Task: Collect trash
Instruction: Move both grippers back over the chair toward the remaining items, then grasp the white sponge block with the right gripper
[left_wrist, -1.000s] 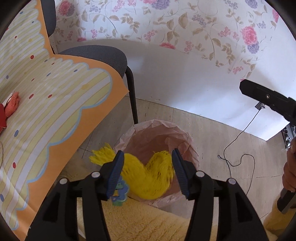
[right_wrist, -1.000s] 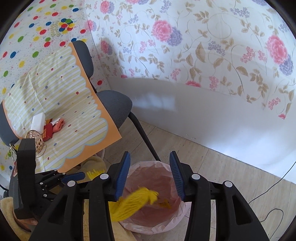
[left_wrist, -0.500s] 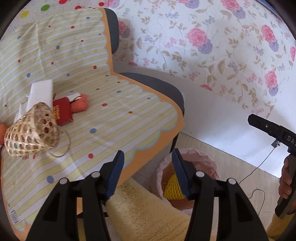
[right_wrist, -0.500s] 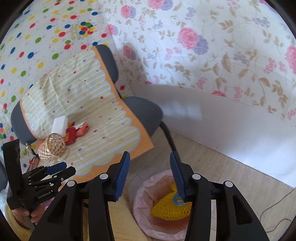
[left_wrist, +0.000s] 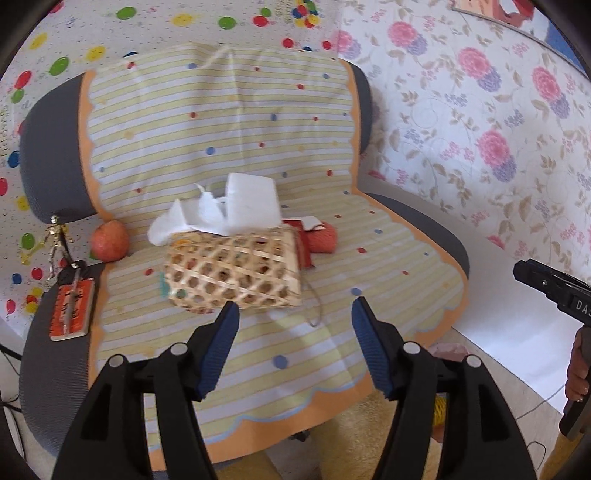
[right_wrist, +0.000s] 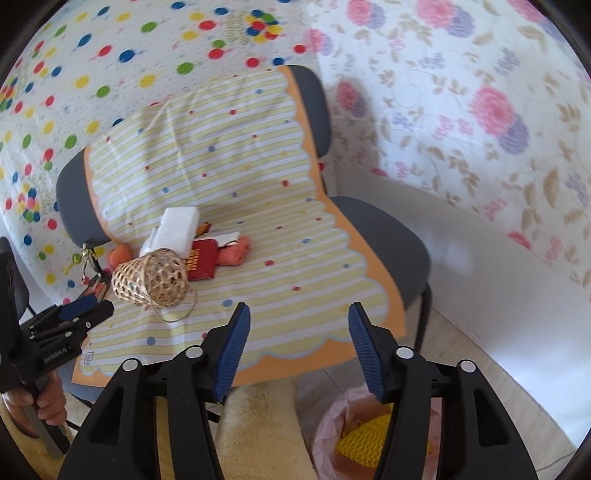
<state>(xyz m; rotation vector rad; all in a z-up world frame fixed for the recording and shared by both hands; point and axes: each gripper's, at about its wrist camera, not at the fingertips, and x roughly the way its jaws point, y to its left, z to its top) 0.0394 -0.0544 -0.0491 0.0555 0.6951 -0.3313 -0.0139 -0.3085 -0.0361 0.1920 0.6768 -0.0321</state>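
Surface: grey chair draped with a striped, dotted cloth edged in orange, covering seat and backrest.
Room: dotted sheet behind the chair, floral wallpaper to its right, pale tiled floor below.
On the cloth: woven basket on its side; white box with torn white paper just behind it; red packet and orange net ball beside it.
Off the cloth: orange fruit at the seat's back corner; red tag on the bare grey seat, under a small gold charm.
Bin: pink-lined bin on the floor below the seat's front edge, holding a yellow foam net.
Left gripper: jaws spread, nothing between them, pointing at the basket.
Right gripper: jaws spread and empty, above the seat's front edge and the bin.
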